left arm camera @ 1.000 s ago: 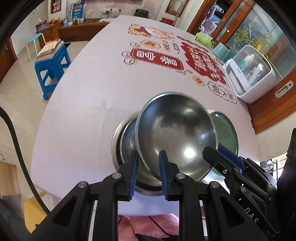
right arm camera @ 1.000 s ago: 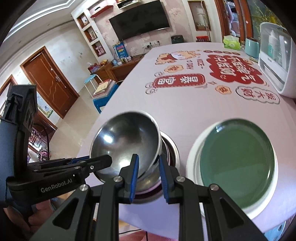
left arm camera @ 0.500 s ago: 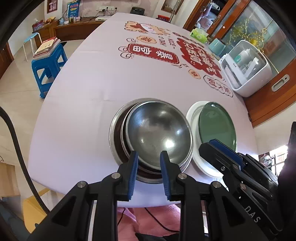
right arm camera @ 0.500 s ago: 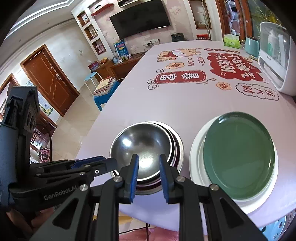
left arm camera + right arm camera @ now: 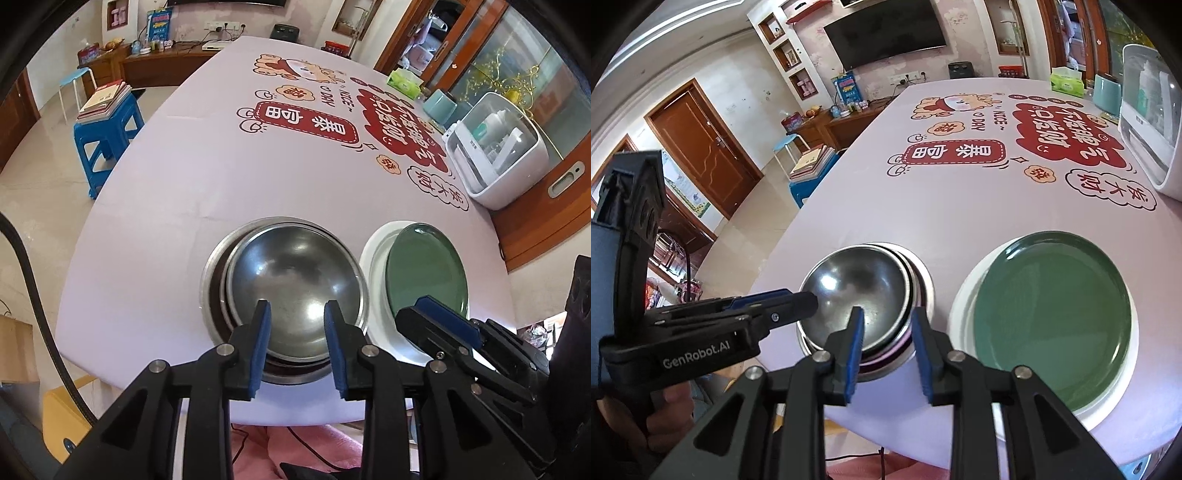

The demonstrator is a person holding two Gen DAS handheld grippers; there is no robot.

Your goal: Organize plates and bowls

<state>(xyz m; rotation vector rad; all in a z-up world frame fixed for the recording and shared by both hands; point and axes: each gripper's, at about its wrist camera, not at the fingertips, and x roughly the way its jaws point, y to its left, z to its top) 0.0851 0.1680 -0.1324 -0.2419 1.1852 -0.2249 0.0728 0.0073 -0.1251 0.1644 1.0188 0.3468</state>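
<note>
A steel bowl sits level, nested on top of a stack of steel bowls near the table's front edge. My left gripper straddles its near rim; the jaws are opening and the pads stand clear of the metal. My right gripper straddles the rim of the stack from the right, its jaws opening too, with no pad touching. To the right of the stack, a green plate lies on a white plate.
A white lidded dish box stands at the table's right edge, with a teal canister and a green tissue box behind it. A blue stool with books is on the floor to the left. The printed tablecloth stretches beyond the bowls.
The steel bowl, held tilted by both grippers, came down and settled into the stack. Both pairs of jaws have since spread apart and released its rim.
</note>
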